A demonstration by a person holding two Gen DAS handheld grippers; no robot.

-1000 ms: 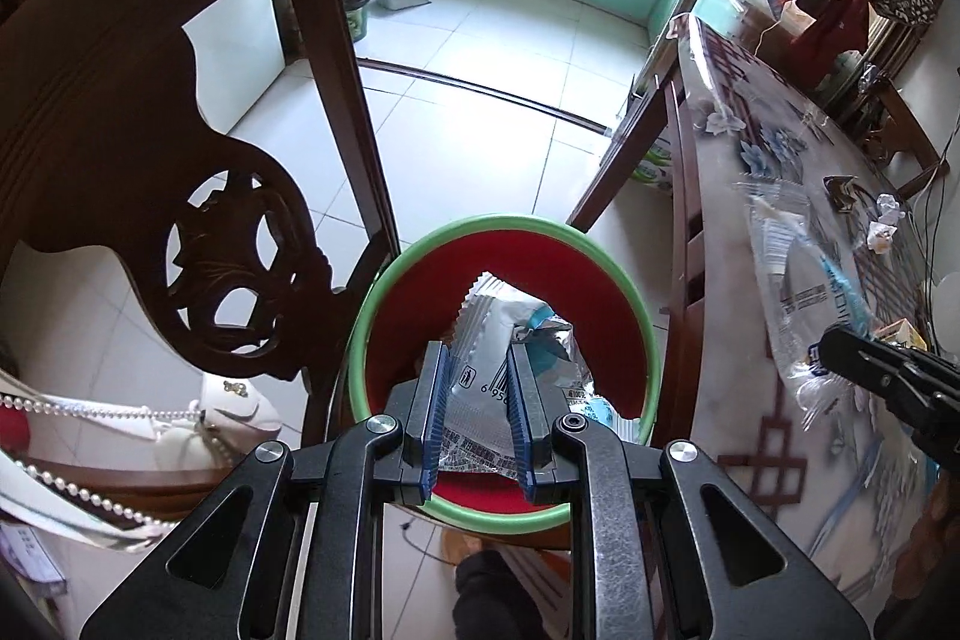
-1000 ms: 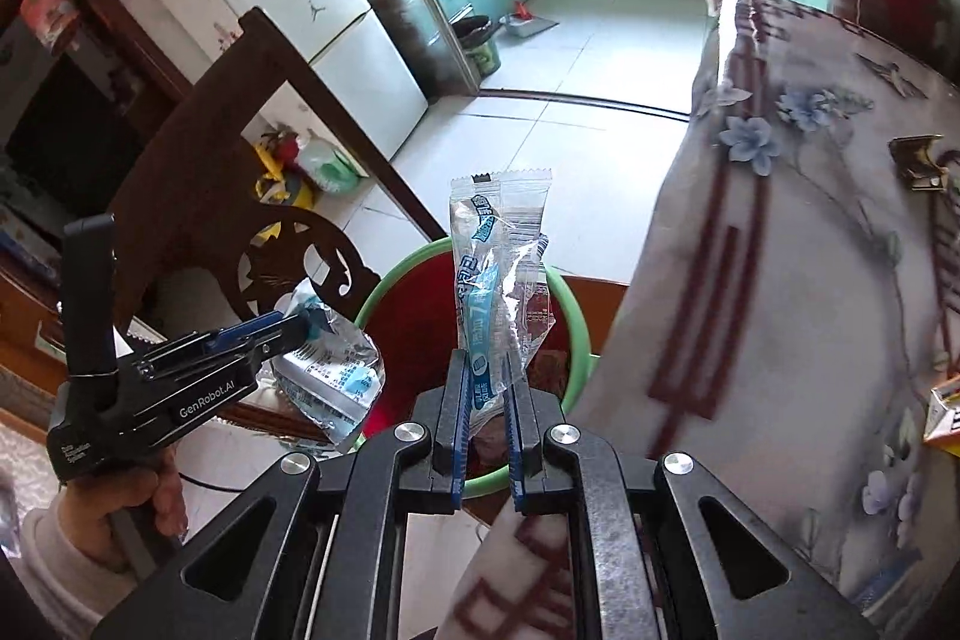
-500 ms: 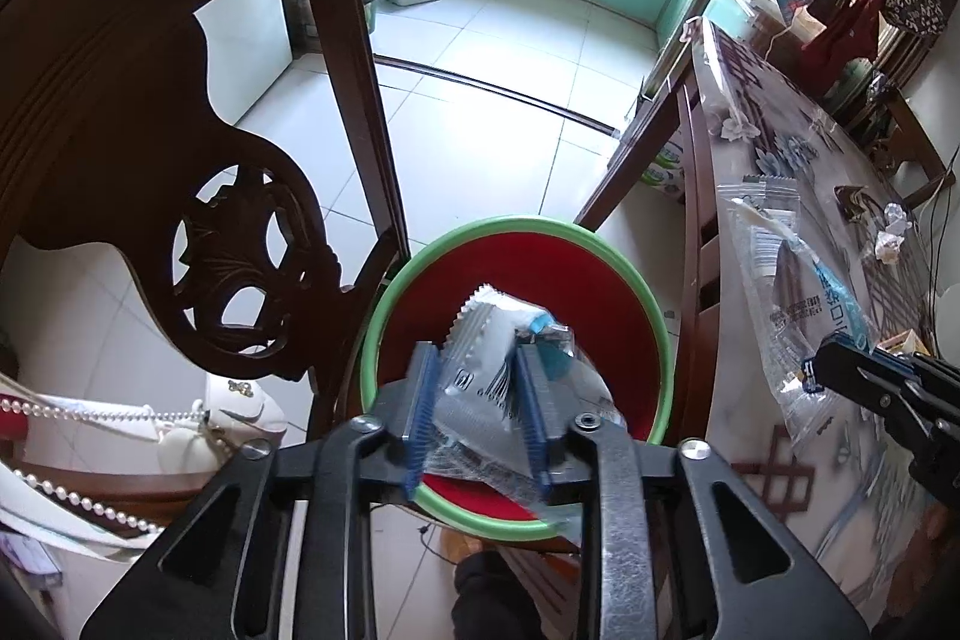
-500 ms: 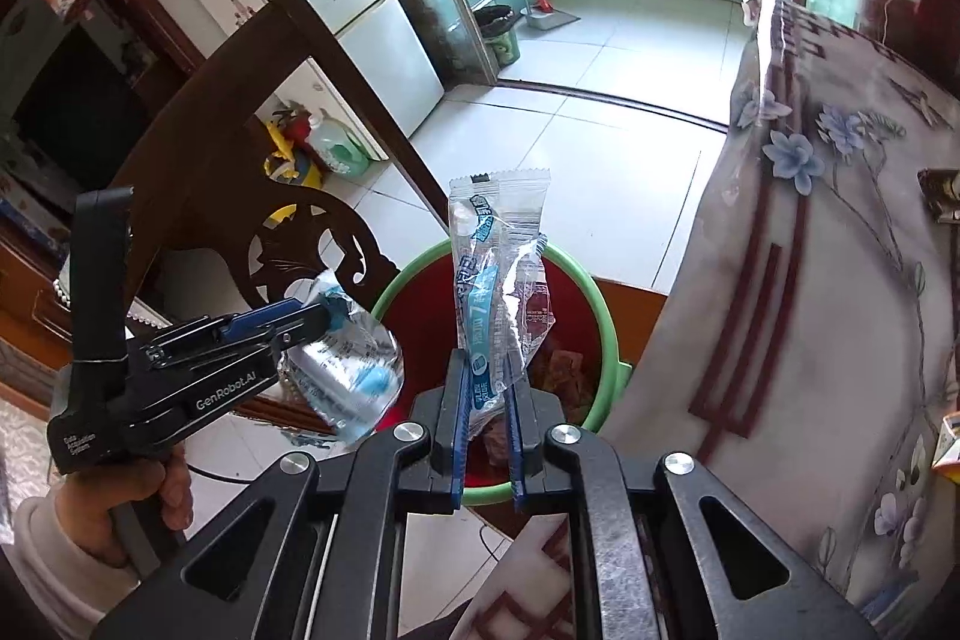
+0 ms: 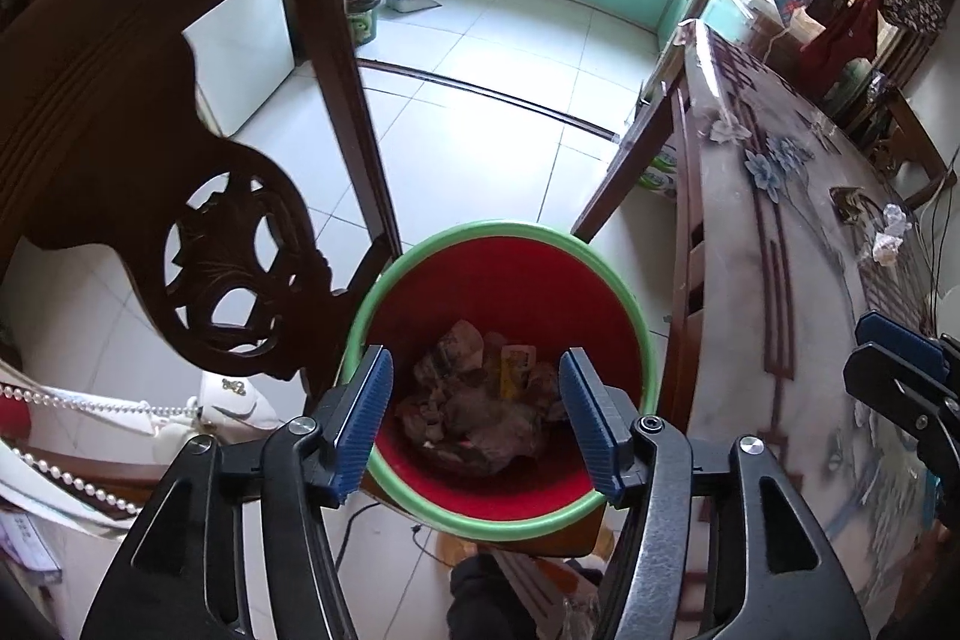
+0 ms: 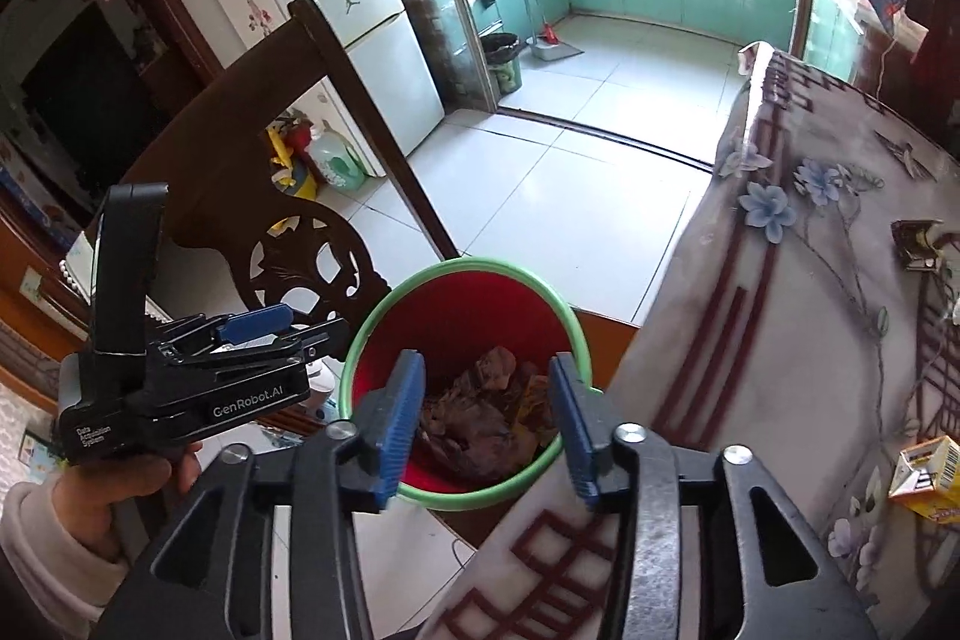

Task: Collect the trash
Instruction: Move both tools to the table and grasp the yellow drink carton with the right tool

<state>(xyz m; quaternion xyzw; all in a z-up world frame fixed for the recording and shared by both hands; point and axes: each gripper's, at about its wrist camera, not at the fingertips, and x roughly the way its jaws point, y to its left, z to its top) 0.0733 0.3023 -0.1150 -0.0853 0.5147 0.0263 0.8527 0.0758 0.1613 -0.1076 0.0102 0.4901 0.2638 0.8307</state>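
Note:
A red bin with a green rim (image 5: 498, 227) stands on the floor between a carved wooden chair and the table; it also shows in the right wrist view (image 6: 468, 269). Crumpled brownish trash (image 5: 474, 406) lies at its bottom, also seen in the right wrist view (image 6: 480, 418). My left gripper (image 5: 477, 424) is open and empty right above the bin. My right gripper (image 6: 483, 424) is open and empty above the bin's near side, beside the table edge. The left gripper body (image 6: 198, 376) shows in the right wrist view.
The carved dark chair back (image 5: 198, 196) stands left of the bin. The table with a flowered cloth (image 6: 810, 340) is to the right, with crumpled paper (image 5: 888, 244), a small dark wrapper (image 6: 915, 244) and a yellow carton (image 6: 927, 475) on it. White tiled floor lies beyond.
Both grippers opened and let go of their wrappers: the silver packet left the left gripper, the clear blue-printed wrapper left the right one. Both are out of sight now.

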